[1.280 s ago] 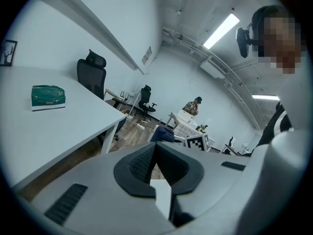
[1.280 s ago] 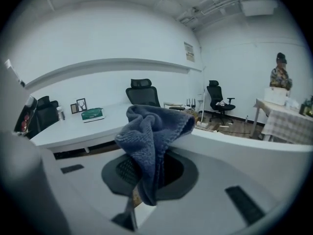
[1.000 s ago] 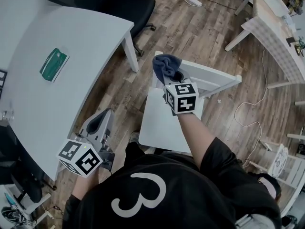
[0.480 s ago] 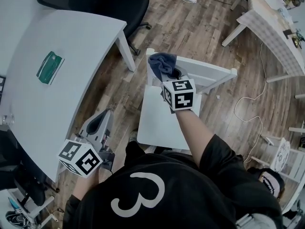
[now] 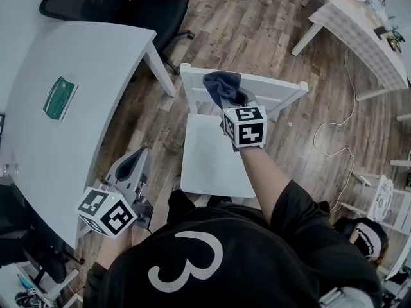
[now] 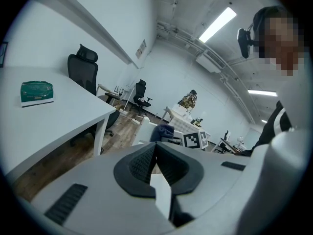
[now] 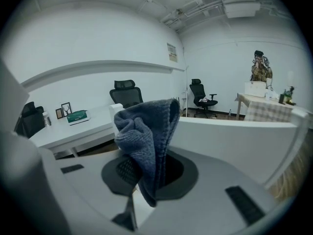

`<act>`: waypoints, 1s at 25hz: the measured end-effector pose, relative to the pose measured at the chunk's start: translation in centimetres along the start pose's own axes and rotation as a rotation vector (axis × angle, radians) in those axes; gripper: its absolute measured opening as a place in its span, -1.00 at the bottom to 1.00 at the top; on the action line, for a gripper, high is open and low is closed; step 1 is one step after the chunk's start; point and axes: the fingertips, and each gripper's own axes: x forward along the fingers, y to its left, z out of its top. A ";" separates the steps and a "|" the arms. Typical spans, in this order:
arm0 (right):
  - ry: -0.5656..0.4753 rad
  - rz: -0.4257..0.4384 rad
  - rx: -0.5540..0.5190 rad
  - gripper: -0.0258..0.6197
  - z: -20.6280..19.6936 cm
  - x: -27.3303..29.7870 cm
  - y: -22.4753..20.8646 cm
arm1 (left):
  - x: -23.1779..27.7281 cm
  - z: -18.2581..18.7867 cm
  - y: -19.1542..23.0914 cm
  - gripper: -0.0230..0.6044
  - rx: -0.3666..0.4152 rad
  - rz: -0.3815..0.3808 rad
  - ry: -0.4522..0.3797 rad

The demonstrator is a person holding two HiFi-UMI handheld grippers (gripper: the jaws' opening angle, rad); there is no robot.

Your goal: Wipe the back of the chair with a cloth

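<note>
A white wooden chair [image 5: 215, 165] stands in front of me, its back's top rail [image 5: 270, 87] farthest from me. My right gripper [image 5: 235, 102] is shut on a bunched dark blue cloth [image 5: 221, 84], which rests against the left part of that rail. In the right gripper view the cloth [image 7: 146, 131] sticks up between the jaws, with the white rail [image 7: 234, 136] just behind it. My left gripper [image 5: 133, 163] hangs low at my left side, away from the chair, jaws shut with nothing in them. In the left gripper view the chair and the cloth [image 6: 161, 131] show small ahead.
A white desk [image 5: 70, 101] with a green box [image 5: 60, 97] on it stands to the left, its leg near the chair. A black office chair [image 5: 122, 8] stands behind it. Another table [image 5: 356, 27] and a white cable [image 5: 331, 127] lie at the right on the wooden floor.
My right gripper with the cloth has slid a little to the right along the chair's top rail. The left gripper has stayed in place.
</note>
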 end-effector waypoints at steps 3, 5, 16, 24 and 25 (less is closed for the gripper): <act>0.000 -0.017 0.013 -0.76 -0.4 -0.7 -1.3 | 0.8 -0.2 -0.9 -0.88 0.007 -0.016 0.009; -0.001 -0.029 0.020 -0.76 -0.6 -1.3 -2.3 | 1.4 -0.3 -1.7 -0.88 0.013 -0.028 0.015; -0.019 -0.120 0.063 -0.76 -2.1 -5.4 -9.2 | 4.6 -1.7 -5.7 -0.88 0.042 -0.097 0.049; -0.028 -0.183 0.100 -0.76 -3.4 -8.5 -14.4 | 7.0 -2.9 -9.3 -0.88 0.050 -0.136 0.082; -0.031 -0.188 0.107 -0.76 -3.4 -8.8 -14.9 | 7.2 -3.0 -9.8 -0.88 0.054 -0.141 0.085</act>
